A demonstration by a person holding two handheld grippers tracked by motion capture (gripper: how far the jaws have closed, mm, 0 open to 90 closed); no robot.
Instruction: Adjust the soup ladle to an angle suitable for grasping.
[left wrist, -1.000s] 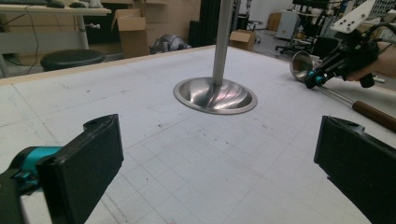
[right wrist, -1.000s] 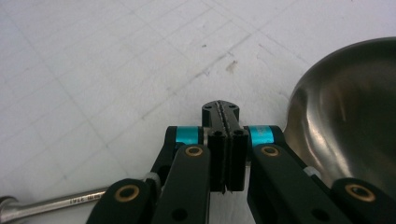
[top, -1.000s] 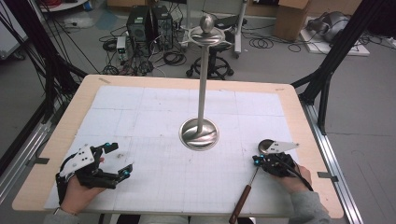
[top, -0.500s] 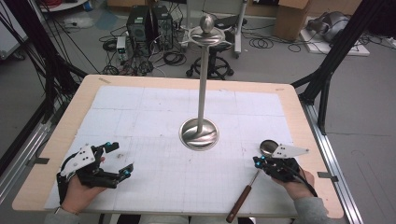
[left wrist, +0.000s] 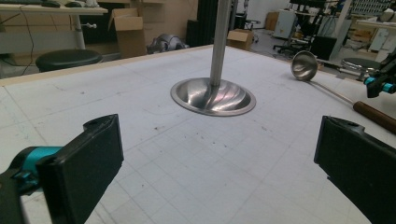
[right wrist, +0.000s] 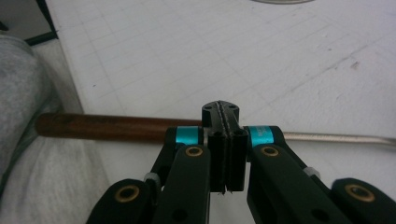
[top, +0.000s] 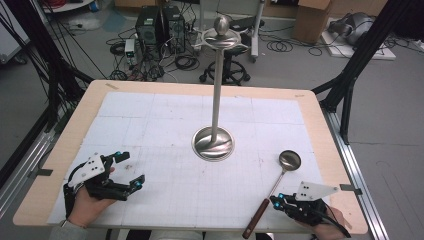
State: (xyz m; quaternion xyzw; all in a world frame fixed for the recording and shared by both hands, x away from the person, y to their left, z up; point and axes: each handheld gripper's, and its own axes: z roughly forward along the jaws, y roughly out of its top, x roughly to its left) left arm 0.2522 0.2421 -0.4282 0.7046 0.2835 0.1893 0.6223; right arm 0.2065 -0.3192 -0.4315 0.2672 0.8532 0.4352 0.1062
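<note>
The ladle (top: 278,186) is laid flat, bowl pointed away toward the stand (top: 215,142), wooden handle toward the clamped-empty right gripper (top: 276,201); the left gripper (top: 131,172) is held wide apart.

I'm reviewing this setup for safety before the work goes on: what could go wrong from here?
The right gripper is shut beside the ladle handle, not on it, so it may nudge the ladle away. The handle end lies near the table edge and could slide off. The tall stand could topple if bumped.
</note>
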